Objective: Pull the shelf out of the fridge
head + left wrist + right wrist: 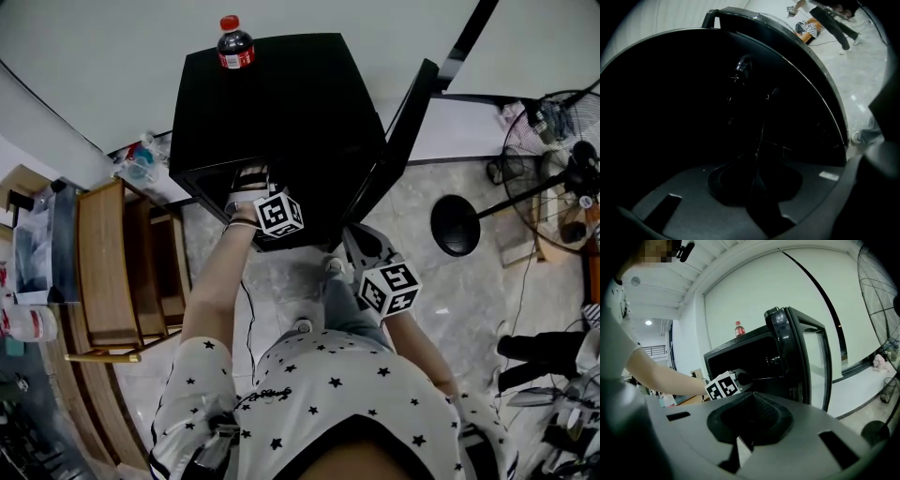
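Head view: left gripper (249,180) inside black boxy fridge (281,103), jaws pinching its thin dark shelf (761,136); right gripper (356,240) outside, closed and empty.

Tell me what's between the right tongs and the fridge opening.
Right gripper view: the left tongs with their marker cube, reaching into the fridge; nothing else in that gap.

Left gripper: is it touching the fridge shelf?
Cannot tell. The left gripper reaches into the fridge, but its own view is too dark, and the head view hides its jaws.
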Available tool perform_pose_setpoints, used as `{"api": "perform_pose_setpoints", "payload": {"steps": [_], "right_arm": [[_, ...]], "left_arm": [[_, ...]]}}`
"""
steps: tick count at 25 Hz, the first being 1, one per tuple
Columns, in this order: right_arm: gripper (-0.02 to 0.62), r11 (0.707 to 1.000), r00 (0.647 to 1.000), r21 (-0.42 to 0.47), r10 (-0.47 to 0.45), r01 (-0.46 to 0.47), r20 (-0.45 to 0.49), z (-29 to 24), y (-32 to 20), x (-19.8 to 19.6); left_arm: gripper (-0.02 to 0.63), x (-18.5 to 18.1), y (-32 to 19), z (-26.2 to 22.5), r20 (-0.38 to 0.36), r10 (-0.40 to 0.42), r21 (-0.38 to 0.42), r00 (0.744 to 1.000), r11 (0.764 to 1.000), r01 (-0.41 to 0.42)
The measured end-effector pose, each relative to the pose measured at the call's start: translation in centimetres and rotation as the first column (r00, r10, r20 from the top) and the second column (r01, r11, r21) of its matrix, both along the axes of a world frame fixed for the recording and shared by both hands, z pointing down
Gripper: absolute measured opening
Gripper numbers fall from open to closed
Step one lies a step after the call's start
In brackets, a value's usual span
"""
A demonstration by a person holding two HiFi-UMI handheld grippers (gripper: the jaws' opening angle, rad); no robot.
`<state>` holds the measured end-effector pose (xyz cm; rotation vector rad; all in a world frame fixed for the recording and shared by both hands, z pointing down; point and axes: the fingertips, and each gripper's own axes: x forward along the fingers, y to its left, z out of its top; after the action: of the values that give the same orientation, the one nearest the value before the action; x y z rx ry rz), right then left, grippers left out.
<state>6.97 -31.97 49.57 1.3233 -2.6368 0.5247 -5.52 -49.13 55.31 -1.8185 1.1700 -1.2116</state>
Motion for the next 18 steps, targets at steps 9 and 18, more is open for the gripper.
{"api": "perform_pose_setpoints", "payload": {"steps": [9, 18], "right_arm": [[-0.006, 1.0, 1.0, -0.01, 0.001, -0.001, 0.003, 0.3, 0.0, 0.2], [-0.006, 1.0, 1.0, -0.009, 0.0, 0.0, 0.009, 0.2, 0.8, 0.4]], "left_arm": [[0.067, 0.0, 0.0, 0.1, 0.028, -0.003, 0.037, 1.0, 0.999, 0.002], [0.063, 0.2, 1.0, 0.0, 0.06, 0.009, 0.025, 0.998, 1.0, -0.01]]}}
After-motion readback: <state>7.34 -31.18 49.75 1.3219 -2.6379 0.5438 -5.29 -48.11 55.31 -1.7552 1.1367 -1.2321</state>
